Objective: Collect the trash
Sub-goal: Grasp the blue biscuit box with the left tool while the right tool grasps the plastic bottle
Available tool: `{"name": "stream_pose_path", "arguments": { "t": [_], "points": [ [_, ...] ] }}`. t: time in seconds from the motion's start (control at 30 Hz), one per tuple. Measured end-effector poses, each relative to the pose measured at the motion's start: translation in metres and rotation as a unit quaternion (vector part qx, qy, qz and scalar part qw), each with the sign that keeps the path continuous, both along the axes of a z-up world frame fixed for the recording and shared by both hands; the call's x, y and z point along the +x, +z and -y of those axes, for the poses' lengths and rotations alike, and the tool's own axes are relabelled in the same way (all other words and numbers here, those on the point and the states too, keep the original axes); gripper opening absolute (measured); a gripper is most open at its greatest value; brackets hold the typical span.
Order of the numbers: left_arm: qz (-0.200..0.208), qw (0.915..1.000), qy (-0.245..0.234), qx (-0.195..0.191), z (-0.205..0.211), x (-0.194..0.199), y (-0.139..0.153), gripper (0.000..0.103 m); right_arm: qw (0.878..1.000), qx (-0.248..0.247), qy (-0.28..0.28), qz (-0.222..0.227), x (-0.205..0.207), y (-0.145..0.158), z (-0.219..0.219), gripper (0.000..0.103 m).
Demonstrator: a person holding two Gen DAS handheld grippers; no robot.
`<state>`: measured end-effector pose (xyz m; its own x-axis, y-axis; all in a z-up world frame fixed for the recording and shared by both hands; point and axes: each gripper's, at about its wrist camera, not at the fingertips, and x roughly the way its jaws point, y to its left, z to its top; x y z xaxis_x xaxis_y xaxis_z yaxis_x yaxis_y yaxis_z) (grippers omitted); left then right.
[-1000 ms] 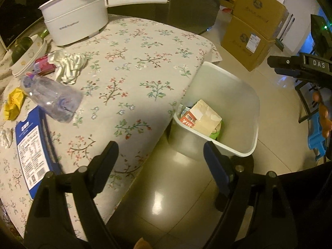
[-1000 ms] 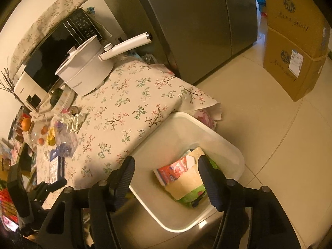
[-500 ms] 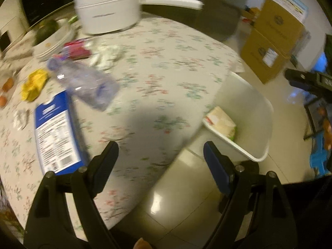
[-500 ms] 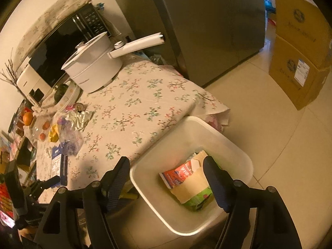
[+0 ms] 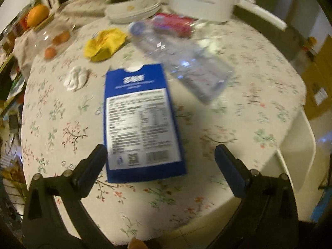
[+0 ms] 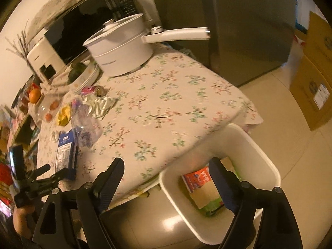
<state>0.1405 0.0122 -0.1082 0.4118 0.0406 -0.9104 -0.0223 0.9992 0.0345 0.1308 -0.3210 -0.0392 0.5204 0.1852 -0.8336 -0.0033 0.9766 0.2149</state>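
Left gripper [image 5: 159, 157]: my jaws have just been opening, now spread wide and empty; it swung from the bin over to the table.
Blue carton [image 5: 141, 122]: lies flat on the tablecloth [image 5: 238, 128], between my fingertips, not touched.
Right gripper [image 6: 166, 176]: also opening, empty, above the bin [image 6: 259, 151].
Meaning: the carton looks like my next trash.

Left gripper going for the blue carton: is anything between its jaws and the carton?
Nothing visible. The left gripper has its jaws spread wide and just opened further, with only bare tablecloth beside the blue carton, whose near end lies between them. The plastic bottle lies beyond it, clear of the approach.
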Motion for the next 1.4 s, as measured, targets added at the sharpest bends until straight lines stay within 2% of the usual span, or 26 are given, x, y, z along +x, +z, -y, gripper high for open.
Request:
{"name": "stream_pose_path", "arguments": {
  "t": [0.23, 0.37, 0.5, 0.53, 0.57, 0.63, 0.77, 0.93, 1.17, 1.4],
  "points": [
    [-0.011, 0.9989, 0.045, -0.005, -0.014, 0.02, -0.017, 0.103, 1.0, -0.007, 0.022, -0.007, 0.01, -0.007, -0.028, 0.086],
    [-0.034, 0.9976, 0.059, -0.014, -0.022, 0.029, -0.03, 0.103, 1.0, -0.008, 0.027, -0.008, 0.014, -0.009, -0.039, 0.086],
    [-0.04, 0.995, 0.083, -0.038, -0.035, 0.032, -0.039, 0.102, 0.999, -0.008, 0.031, -0.009, 0.018, -0.012, -0.049, 0.086],
    [-0.032, 0.9952, 0.084, -0.04, -0.038, 0.032, -0.037, 0.1, 0.999, -0.006, 0.032, -0.009, 0.02, -0.012, -0.051, 0.086],
    [-0.029, 0.9952, 0.082, -0.045, -0.04, 0.032, -0.036, 0.094, 0.999, -0.005, 0.033, -0.009, 0.021, -0.013, -0.054, 0.086],
    [-0.024, 0.9954, 0.079, -0.05, -0.046, 0.032, -0.033, 0.094, 0.999, -0.003, 0.036, -0.008, 0.024, -0.013, -0.059, 0.086],
    [-0.017, 0.993, 0.077, -0.089, -0.061, 0.027, -0.026, 0.093, 0.999, -0.002, 0.046, -0.006, 0.032, -0.013, -0.074, 0.086],
    [0.008, 0.9921, 0.065, -0.107, -0.08, 0.011, 0.0, 0.093, 0.996, 0.008, 0.087, -0.009, 0.047, -0.016, -0.109, 0.086],
    [0.063, 0.9901, 0.054, -0.113, -0.115, -0.009, 0.035, 0.093, 0.986, -0.017, 0.168, -0.001, 0.073, -0.02, -0.174, 0.086],
    [0.07, 0.9819, 0.08, -0.157, -0.148, -0.018, 0.041, 0.093, 0.978, -0.048, 0.204, -0.009, 0.105, -0.04, -0.226, 0.086]
  ]
}}
